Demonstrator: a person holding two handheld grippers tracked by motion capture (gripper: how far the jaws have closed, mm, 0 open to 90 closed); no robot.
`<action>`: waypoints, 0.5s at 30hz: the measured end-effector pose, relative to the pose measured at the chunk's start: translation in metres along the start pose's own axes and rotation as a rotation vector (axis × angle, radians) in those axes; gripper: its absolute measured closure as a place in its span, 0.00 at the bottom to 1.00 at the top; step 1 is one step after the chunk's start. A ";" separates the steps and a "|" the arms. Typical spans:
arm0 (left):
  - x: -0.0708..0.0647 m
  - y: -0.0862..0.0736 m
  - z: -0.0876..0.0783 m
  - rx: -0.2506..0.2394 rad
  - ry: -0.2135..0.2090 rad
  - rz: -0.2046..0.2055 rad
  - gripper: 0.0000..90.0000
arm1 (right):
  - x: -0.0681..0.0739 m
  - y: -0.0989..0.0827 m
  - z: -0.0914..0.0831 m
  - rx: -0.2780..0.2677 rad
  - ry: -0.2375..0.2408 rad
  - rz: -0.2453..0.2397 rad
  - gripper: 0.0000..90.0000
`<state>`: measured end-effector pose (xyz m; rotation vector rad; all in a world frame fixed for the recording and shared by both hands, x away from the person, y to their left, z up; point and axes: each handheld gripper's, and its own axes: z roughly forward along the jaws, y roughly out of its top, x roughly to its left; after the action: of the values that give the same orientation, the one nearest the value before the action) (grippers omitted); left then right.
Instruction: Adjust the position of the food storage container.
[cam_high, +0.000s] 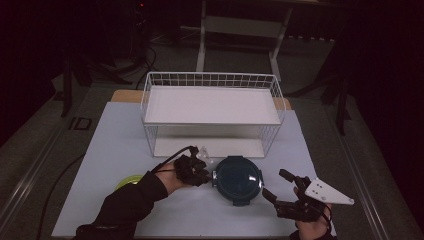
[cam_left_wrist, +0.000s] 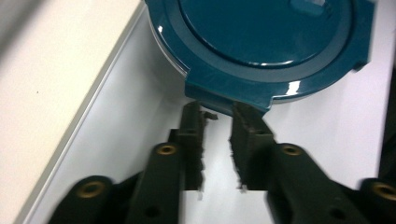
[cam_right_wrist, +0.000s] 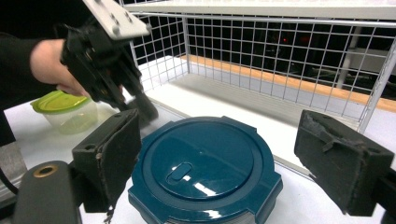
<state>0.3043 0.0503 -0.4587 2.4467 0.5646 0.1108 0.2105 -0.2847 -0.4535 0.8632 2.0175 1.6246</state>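
One round teal container (cam_high: 237, 180) sits on the table between both grippers. The left gripper (cam_left_wrist: 218, 112) has its jaws slightly parted, empty, tips at the lid's tab. The right gripper (cam_right_wrist: 219, 168) is spread wide, holding nothing. Its view reveals one green-lidded tub (cam_right_wrist: 65, 109), half hidden from above, and one wire rack (cam_high: 212, 112) behind.
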 end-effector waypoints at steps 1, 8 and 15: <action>0.000 -0.001 -0.003 -0.018 -0.004 -0.021 0.72 | 0.000 0.000 0.001 0.006 0.003 0.001 0.16; -0.002 -0.001 -0.020 -0.222 -0.118 -0.191 0.30 | 0.004 0.003 0.006 0.035 0.034 -0.003 0.18; -0.006 0.002 -0.017 -0.287 -0.132 -0.315 0.08 | 0.002 0.005 0.009 0.061 0.028 -0.011 0.17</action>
<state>0.2963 0.0562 -0.4434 2.0447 0.8067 -0.0926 0.2158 -0.2764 -0.4509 0.8536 2.0975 1.5853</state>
